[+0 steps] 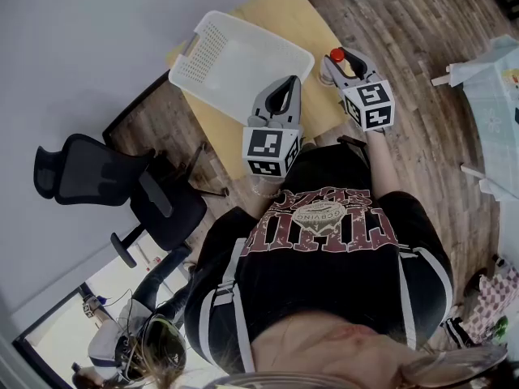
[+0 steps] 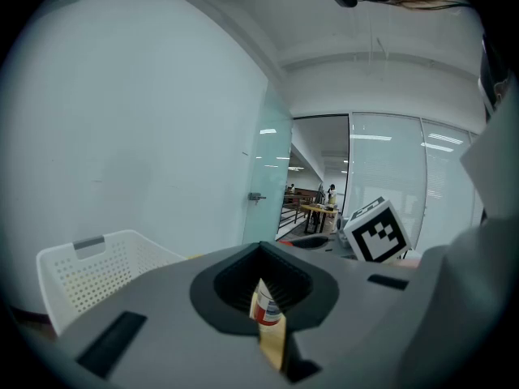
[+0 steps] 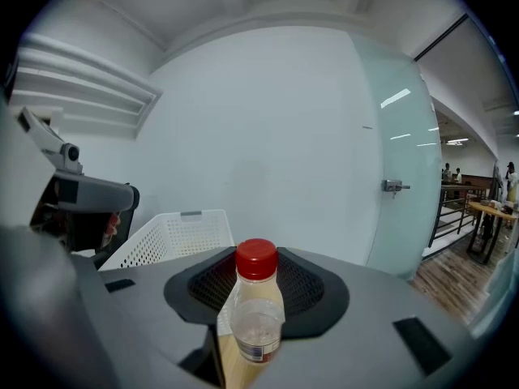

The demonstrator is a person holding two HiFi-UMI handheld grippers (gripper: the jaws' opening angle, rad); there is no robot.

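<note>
Right gripper (image 1: pixel 339 60) clenched on bottle (image 3: pixel 257 308): upright, red cap up, long axis across jaws, above table's (image 1: pixel 284 10) right edge. Left gripper (image 1: pixel 288 83) pinched to a slit, gripping nothing, beside basket (image 1: pixel 243 63).

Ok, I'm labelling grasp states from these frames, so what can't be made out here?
Left gripper, left gripper view: only a red-and-white sliver shows between its fingers; held or lying beyond, cannot tell.
Bottle: label print too small in the right gripper view; in the head view the right gripper hides all but its red cap.
Table, head view: partly hidden under the basket and both grippers.
</note>
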